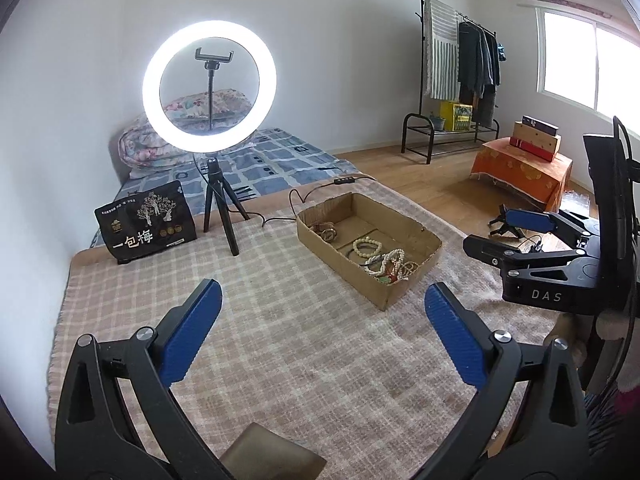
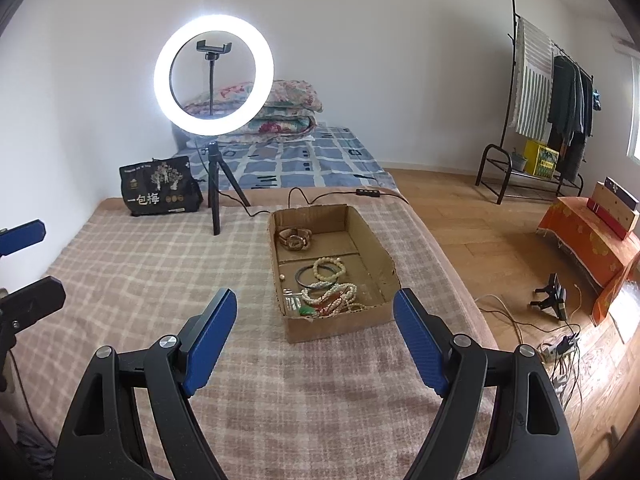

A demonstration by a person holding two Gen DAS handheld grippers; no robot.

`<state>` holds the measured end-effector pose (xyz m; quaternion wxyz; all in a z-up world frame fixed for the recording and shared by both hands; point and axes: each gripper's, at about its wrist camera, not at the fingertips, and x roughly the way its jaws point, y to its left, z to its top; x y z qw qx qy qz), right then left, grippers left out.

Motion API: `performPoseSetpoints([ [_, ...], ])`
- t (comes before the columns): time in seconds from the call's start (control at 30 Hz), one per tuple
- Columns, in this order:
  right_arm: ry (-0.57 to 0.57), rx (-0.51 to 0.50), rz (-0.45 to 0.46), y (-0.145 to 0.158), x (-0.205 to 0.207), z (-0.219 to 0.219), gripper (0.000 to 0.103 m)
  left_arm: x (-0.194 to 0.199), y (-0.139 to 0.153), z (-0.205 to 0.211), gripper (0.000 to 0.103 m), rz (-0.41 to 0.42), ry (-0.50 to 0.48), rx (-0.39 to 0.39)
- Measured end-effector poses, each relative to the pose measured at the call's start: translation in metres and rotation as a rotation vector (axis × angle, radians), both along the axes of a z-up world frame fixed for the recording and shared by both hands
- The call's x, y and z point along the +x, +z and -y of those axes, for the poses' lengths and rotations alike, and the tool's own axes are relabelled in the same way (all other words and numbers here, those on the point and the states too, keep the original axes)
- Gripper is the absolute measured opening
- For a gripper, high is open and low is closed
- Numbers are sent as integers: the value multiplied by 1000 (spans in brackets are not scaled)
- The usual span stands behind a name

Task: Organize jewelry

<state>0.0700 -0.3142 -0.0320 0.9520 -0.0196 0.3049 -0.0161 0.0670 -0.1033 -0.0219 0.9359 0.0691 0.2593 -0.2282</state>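
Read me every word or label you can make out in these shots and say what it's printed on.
"一包梅": black snack bag beside the ring light tripod.
"DAS": body of the right gripper, seen from the left wrist.
Smaller print on the bag: too small to read.
Yellow box under the clothes rack: blurred.

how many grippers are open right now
2. The left gripper hovers open over the plaid blanket, short of the cardboard box. The right gripper is open too, its fingers framing the box's near end.
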Motion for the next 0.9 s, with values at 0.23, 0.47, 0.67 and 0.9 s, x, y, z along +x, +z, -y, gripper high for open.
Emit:
performPoseSetpoints([
  [0.23,-20,16,2,0,0,6,81,2,-1,2,103,-29,31,15],
  [0.47,-24,25,9,1,0,8,81,5,-2,3,103,-41,37,18],
  [0.67,-14,22,5,0,1,6,81,7,-3,4,103,-42,38,26],
  [0.9,-14,26,3,-1,1,5,81,7,-3,5,103,-42,40,26],
])
